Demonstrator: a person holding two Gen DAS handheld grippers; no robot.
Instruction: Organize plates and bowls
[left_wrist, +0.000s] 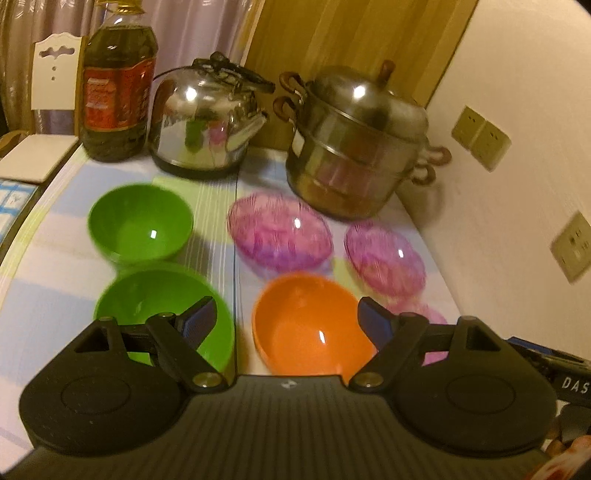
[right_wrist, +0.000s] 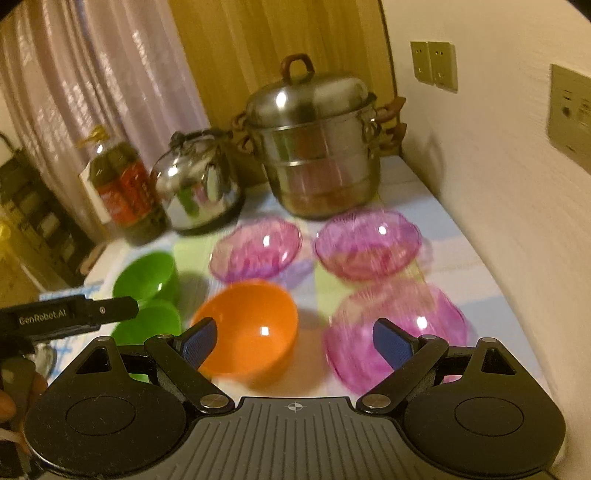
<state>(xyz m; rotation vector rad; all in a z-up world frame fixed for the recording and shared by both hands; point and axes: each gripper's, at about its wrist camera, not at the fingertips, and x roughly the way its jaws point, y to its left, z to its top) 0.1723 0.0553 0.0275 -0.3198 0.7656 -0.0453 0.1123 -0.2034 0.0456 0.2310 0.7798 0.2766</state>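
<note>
While both grippers hover above the near edge of the table (left_wrist: 44, 291), six dishes lie on its striped cloth in front of the steamer pot (left_wrist: 354, 144), the landmark at the back right. Left of the pot stand one oil bottle (left_wrist: 116, 85) with a red label too blurred to read, then one steel kettle (left_wrist: 205, 125). Nearer and to the pot's left sit two green bowls, the far green bowl (left_wrist: 140, 225) and the near green bowl (left_wrist: 166, 314). One orange bowl (left_wrist: 310, 325) lies straight before the pot. Three pink glass plates complete the count: the left plate (right_wrist: 255, 251), the right plate (right_wrist: 367, 245), and the near plate (right_wrist: 397, 332).

Left gripper (left_wrist: 286, 321): jaws apart, empty; its body reads "GenRobot.AI". Right gripper (right_wrist: 293, 341): jaws apart, empty.
</note>
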